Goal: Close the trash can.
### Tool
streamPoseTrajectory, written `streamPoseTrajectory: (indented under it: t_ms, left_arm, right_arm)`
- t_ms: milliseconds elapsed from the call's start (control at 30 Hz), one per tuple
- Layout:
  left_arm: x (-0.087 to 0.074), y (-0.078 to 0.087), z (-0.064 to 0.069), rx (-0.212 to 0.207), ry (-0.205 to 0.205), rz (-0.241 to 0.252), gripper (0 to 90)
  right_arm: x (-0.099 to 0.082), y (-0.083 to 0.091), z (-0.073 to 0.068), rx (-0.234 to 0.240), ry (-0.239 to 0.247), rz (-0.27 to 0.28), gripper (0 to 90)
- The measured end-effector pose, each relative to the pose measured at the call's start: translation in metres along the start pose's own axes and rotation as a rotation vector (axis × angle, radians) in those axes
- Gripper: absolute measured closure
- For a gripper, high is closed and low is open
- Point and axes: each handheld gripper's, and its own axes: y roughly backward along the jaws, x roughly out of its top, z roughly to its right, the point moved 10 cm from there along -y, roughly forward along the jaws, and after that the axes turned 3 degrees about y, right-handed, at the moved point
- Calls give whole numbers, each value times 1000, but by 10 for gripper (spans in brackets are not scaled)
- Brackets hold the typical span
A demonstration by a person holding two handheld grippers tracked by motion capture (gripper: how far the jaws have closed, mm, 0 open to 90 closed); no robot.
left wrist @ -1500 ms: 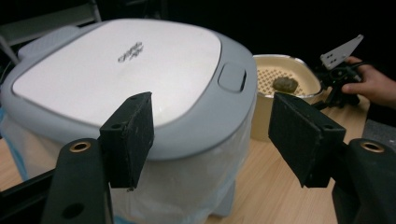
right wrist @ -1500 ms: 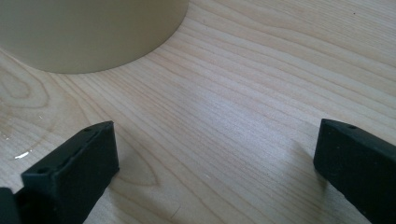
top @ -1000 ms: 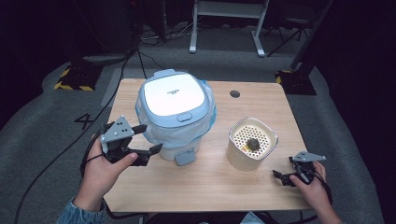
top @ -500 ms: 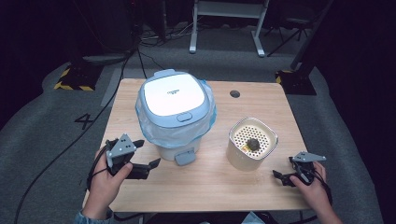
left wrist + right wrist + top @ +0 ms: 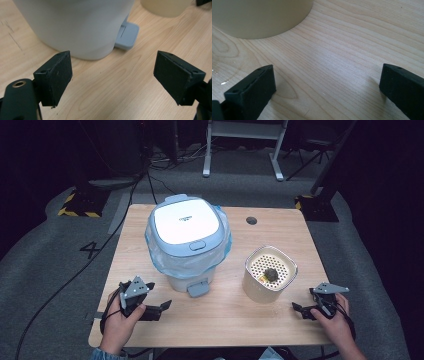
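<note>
At the bottom edge of the high view, two hands come in over the near rim of the wooden table (image 5: 220, 320), one low on the left and one low on the right, each with a gripper. The left gripper (image 5: 159, 309) lies low over the boards with its jaws spread wide and nothing between them; in the left gripper view bare wood shows in the gap, with the white bin body and its grey foot pedal (image 5: 127, 36) just beyond. The right gripper (image 5: 300, 310) is likewise released, jaws well apart over bare wood, and the right gripper view has the cream wall of the container at its upper left. A little farther in, right of centre, stands that cream container (image 5: 270, 275), its perforated top carrying a small dark lump (image 5: 271, 274). Left of it, at the middle of the frame, stands the bin (image 5: 187, 240), lid closed, a blue bag folded over its rim. Beyond the table, in the upper part, lie grey floor, cables and stand legs.
</note>
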Motion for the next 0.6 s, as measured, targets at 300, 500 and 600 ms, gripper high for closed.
streamPoseTrajectory:
  t_ms: [300, 500, 600]
  left_arm:
    - [-30, -17, -11, 46, -5, -84, 158]
    - [-43, -25, -11, 54, -20, -129, 158]
    - [-47, -28, -11, 67, -25, -152, 158]
  right_arm:
    - [0, 0, 0, 0, 0, 0, 5]
    - [0, 0, 0, 0, 0, 0, 4]
    - [0, 0, 0, 0, 0, 0, 5]
